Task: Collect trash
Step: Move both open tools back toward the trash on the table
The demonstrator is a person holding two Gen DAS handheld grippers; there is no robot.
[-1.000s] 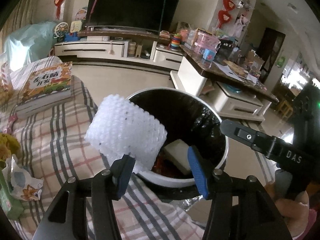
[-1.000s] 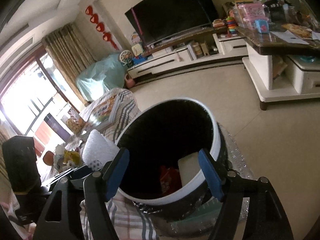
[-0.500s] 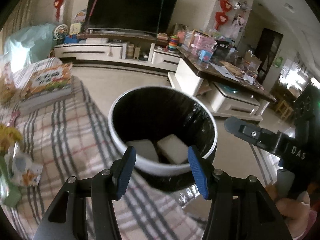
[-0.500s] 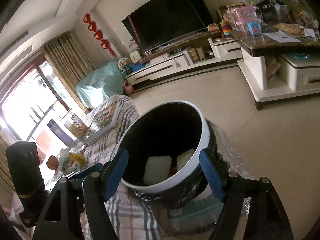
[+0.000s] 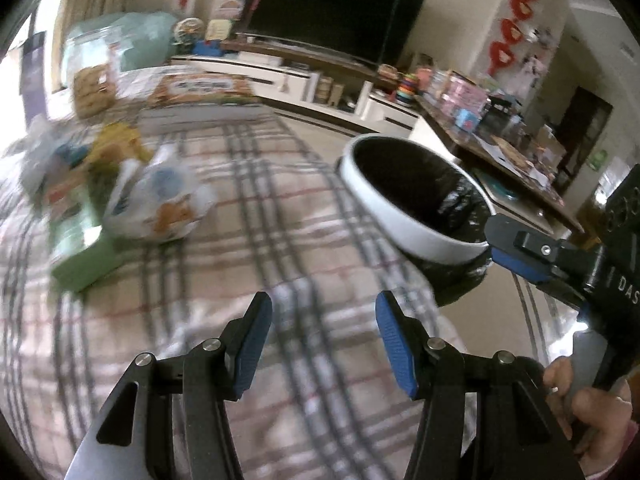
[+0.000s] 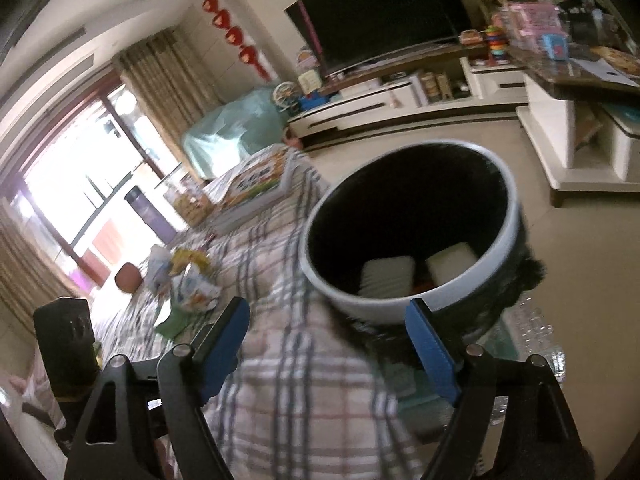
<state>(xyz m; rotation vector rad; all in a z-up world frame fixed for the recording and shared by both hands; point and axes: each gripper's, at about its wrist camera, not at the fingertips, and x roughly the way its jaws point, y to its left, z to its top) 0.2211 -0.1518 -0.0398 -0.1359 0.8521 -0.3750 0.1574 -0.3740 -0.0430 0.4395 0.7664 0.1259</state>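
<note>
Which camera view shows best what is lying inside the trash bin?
The right wrist view. It looks down into the trash bin, where two white foam pieces lie at the bottom. The left wrist view shows the bin only from the side: its white rim and dark liner, with the contents hidden.

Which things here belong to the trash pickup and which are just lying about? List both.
Job: trash bin, white foam pieces inside it, crumpled snack wrapper, green carton.
Lying about: picture book, purple flask, television.

A plaid-covered surface (image 5: 248, 240) carries a crumpled wrapper (image 5: 160, 208) at ten o'clock, a green box (image 5: 80, 256) beside it, a book (image 5: 200, 92) at twelve.
</note>
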